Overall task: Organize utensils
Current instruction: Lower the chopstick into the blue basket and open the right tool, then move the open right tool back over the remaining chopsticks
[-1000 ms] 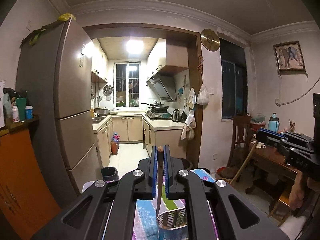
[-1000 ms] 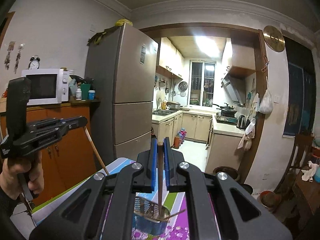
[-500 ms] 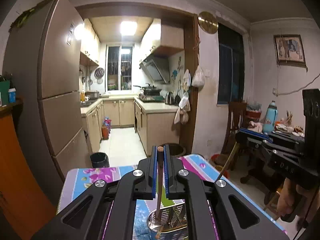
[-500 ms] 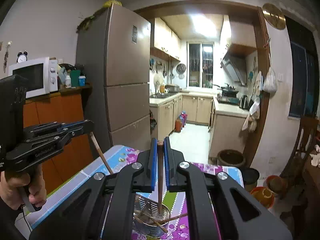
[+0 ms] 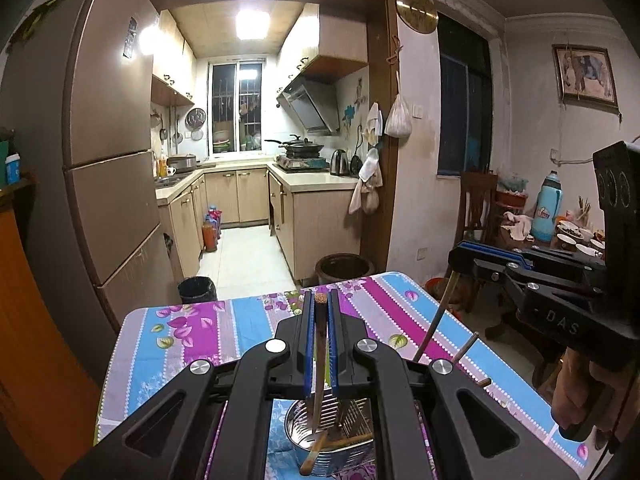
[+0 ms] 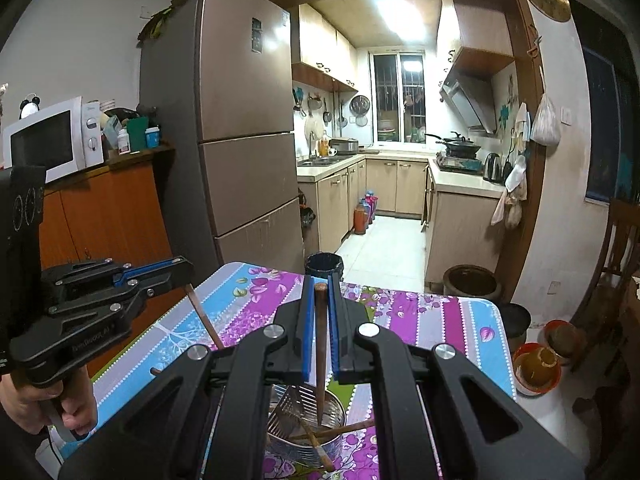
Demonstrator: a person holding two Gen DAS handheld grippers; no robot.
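Left gripper (image 5: 320, 304): jaws clamped on a chopstick (image 5: 319, 360), held near-upright, lower tip inside the steel holder (image 5: 332, 444) directly below the jaws. Right gripper (image 6: 320, 292): same, clamped on a second chopstick (image 6: 320, 352), tip down in the holder's mouth.

Holder sits on the near part of the desk (image 5: 192, 340), under both grippers. Inside it: a slotted spatula (image 6: 294, 408) leaning left, plus a few loose chopsticks lying crosswise over the rim.

From the left view the right gripper shows at right, its stick slanting down-left toward the holder. From the right view the left gripper shows at left, a hand (image 6: 44, 404) on its grip, stick slanting down-right. So both sticks converge on the holder from either side.

Desk has a striped floral cloth. Past its far edge: bin (image 5: 197, 289) on the floor, fridge (image 5: 108, 152) at left, kitchen at far centre.
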